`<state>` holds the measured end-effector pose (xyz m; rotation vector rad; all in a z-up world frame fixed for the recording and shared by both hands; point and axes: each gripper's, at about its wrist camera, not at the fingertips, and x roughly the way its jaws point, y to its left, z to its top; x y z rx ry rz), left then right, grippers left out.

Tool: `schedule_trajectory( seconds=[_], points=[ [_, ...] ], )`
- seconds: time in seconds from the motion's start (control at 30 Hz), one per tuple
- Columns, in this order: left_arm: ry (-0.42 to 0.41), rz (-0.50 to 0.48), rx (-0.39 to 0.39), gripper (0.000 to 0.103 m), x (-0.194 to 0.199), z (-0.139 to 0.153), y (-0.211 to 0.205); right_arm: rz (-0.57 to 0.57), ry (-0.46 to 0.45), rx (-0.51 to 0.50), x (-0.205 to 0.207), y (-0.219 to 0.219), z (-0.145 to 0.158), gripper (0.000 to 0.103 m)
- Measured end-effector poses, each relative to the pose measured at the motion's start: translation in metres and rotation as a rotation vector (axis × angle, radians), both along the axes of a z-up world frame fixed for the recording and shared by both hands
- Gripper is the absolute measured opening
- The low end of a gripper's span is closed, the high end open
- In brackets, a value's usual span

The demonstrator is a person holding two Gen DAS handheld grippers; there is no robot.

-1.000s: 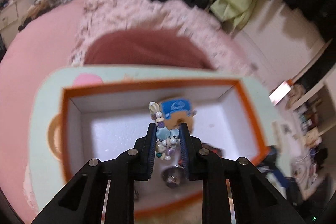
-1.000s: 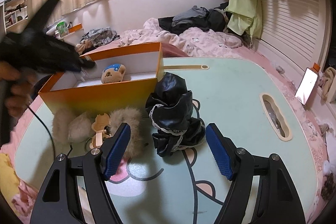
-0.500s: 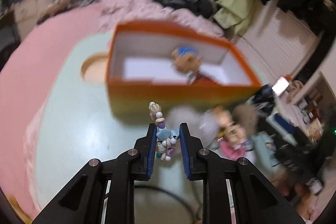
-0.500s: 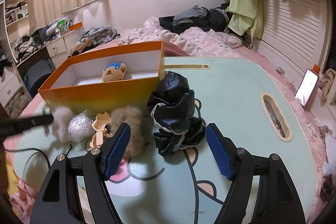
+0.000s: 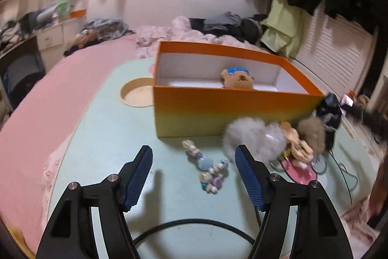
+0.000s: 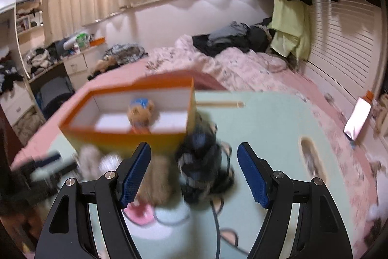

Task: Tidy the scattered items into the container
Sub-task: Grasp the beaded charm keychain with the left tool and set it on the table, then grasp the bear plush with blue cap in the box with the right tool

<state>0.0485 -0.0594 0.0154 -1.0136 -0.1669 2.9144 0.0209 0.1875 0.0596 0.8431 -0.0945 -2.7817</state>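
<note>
An orange box (image 5: 218,111) stands on the mint-green table (image 5: 97,137) with a small bear toy (image 5: 237,80) inside. A string of pastel beads (image 5: 208,169) lies on the table in front of the box. My left gripper (image 5: 192,149) hovers over the beads with its jaws opening, and the pads touch nothing. In the blurred right wrist view my right gripper (image 6: 194,146) is open and empty above a crumpled black garment (image 6: 198,169) beside the box (image 6: 126,137).
A white fluffy pom (image 5: 245,137), a clear ball (image 5: 274,137), a small figurine (image 5: 295,140) and a brown pom (image 5: 311,135) crowd the box's front right. A black cable (image 5: 194,222) crosses the near table. A round recess (image 5: 138,94) sits left of the box.
My left gripper drew back from over the box with the beads, sank in front of it and let them go onto the table. The right gripper rose a little, still open.
</note>
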Motion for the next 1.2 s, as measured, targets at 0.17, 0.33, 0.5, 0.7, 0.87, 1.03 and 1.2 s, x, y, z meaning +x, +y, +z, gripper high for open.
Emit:
schedule_trajectory(
  seconds=[0.17, 0.33, 0.5, 0.7, 0.87, 1.03, 1.2],
  points=[
    [0.057, -0.001, 0.02, 0.075, 0.009, 0.0, 0.007, 0.208, -0.104, -0.103, -0.045, -0.026, 0.045, 0.074],
    [0.059, -0.007, -0.032, 0.08, 0.007, 0.0, 0.016, 0.273, -0.358, 0.012, -0.124, -0.09, 0.025, 0.074],
    [0.075, 0.016, -0.058, 0.085, 0.013, -0.001, 0.017, 0.246, -0.542, 0.062, -0.175, -0.125, -0.022, 0.074],
    [0.087, 0.013, -0.091, 0.085, 0.016, -0.001, 0.023, 0.227, -0.564, 0.041, -0.186, -0.126, -0.046, 0.044],
    [0.099, 0.004, -0.135, 0.085, 0.017, 0.0, 0.028, 0.26, -0.498, -0.068, -0.169, -0.102, -0.025, 0.044],
    [0.094, 0.003, -0.137, 0.085, 0.016, 0.0, 0.027, 0.304, -0.292, -0.143, -0.111, -0.068, 0.035, 0.044],
    [0.072, 0.013, -0.09, 0.085, 0.014, -0.002, 0.018, 0.354, -0.234, -0.137, -0.053, -0.045, 0.036, 0.048]
  ],
)
